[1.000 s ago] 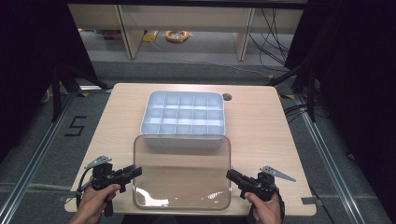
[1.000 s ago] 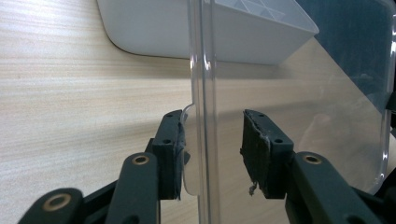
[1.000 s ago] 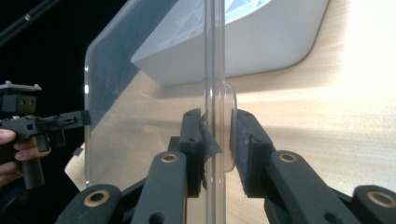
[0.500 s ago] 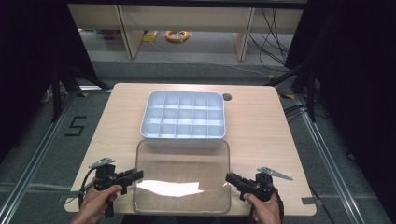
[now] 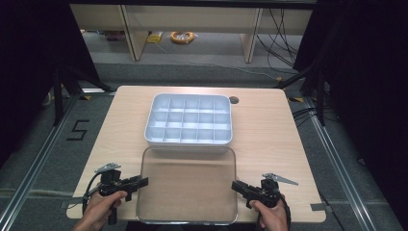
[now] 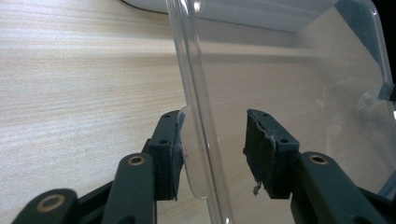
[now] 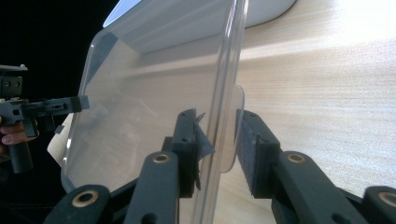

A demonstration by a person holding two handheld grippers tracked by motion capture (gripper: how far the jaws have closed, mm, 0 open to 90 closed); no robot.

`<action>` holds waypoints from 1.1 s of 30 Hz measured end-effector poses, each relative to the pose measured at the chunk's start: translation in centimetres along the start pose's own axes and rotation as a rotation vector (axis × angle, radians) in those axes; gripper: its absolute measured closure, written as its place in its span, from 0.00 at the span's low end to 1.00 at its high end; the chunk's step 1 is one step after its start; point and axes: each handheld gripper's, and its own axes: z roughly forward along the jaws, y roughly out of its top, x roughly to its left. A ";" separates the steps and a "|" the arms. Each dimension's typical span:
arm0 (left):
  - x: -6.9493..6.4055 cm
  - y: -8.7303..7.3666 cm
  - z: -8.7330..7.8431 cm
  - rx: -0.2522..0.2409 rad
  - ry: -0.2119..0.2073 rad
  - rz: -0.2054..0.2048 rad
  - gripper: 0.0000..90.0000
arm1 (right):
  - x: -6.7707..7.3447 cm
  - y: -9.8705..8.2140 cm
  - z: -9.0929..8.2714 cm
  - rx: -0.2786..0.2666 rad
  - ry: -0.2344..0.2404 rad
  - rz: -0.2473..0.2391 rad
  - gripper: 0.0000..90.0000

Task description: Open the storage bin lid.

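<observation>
While my left tongs (image 6: 212, 149) stand with their jaws apart, the left rim of the clear, rounded-rectangle plastic lid (image 6: 289, 88) runs up between them; in the left gripper view a small tab on that rim lies against the left pad, and the right pad stands clear of the plastic. My right tongs (image 7: 217, 149) also straddle the lid's edge (image 7: 154, 93), on its opposite side. In the right gripper view the jaws are apart, one pad on each side of the rim and its tab, the left pad's torn lining close to the plastic; I cannot tell whether either pad presses on it.

From the high view I see my left tongs (image 5: 139, 182) at the lid's left edge and my right tongs (image 5: 236, 186) at its right edge, each held in a hand coming up from the bottom. The lid (image 5: 186, 185) sits at the near side of the pale wooden counter (image 5: 269, 130), its near edge at the counter's front. Just beyond its far edge stands the white plastic tray divided into a grid of small compartments (image 5: 189, 120). Near the tray's far right corner is a small dark round hole in the counter (image 5: 234, 100). Across the lid, the right gripper view catches my left hand (image 7: 11, 133) on its tool.
</observation>
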 end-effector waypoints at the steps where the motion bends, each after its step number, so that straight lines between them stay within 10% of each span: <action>1: 0.0 0.1 0.0 0.016 0.002 0.002 0.63 | -0.1 0.0 0.0 0.004 -0.003 -0.008 0.78; 33: 0.0 0.1 1.6 0.097 0.081 0.070 0.51 | -0.2 0.2 1.9 0.092 -0.117 -0.082 0.66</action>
